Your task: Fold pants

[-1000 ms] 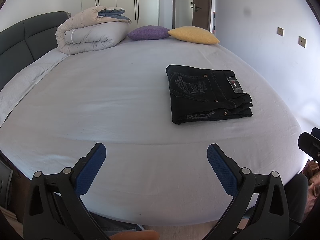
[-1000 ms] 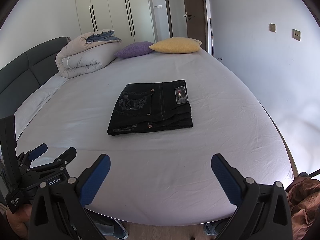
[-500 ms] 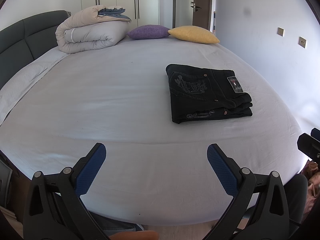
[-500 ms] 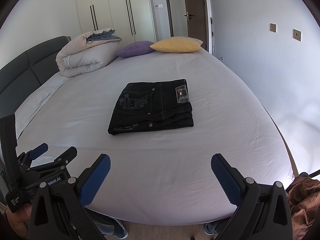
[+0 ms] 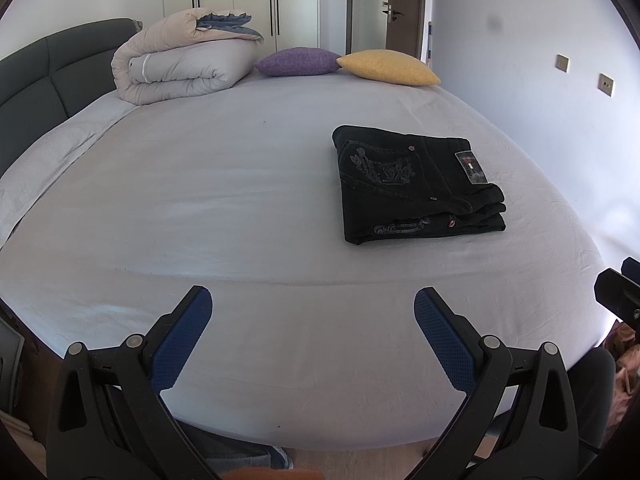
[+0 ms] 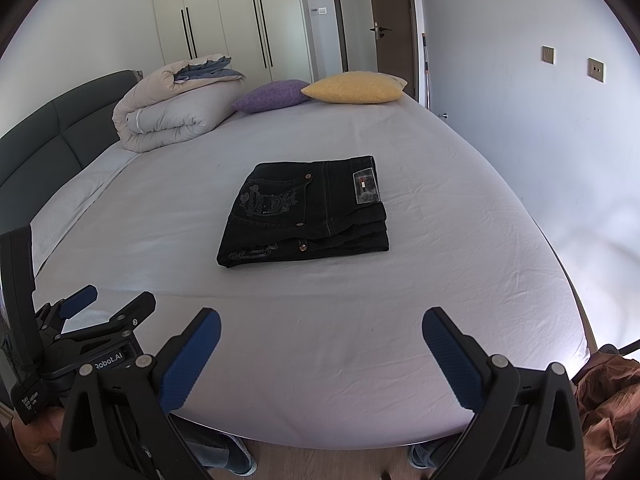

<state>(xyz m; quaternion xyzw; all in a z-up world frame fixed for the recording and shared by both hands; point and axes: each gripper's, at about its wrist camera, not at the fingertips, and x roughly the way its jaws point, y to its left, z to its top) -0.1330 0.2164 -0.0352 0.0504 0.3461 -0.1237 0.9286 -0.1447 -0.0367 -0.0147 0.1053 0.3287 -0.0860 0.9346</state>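
Black denim pants lie folded into a compact rectangle on the white bed, right of centre, with an embroidered pocket and a label patch facing up. My left gripper hovers open over the bed's near edge, well short of the pants, nothing between its blue pads. My right gripper is likewise open and empty near the front edge. The left gripper also shows at the lower left of the right wrist view.
A rolled beige duvet sits by the dark headboard. A purple cushion and a yellow cushion lie at the far edge. Brown cloth lies on the floor at the right. Wardrobe and door stand behind.
Both grippers have barely shifted; the views rose very slightly. The folded pants have not moved.
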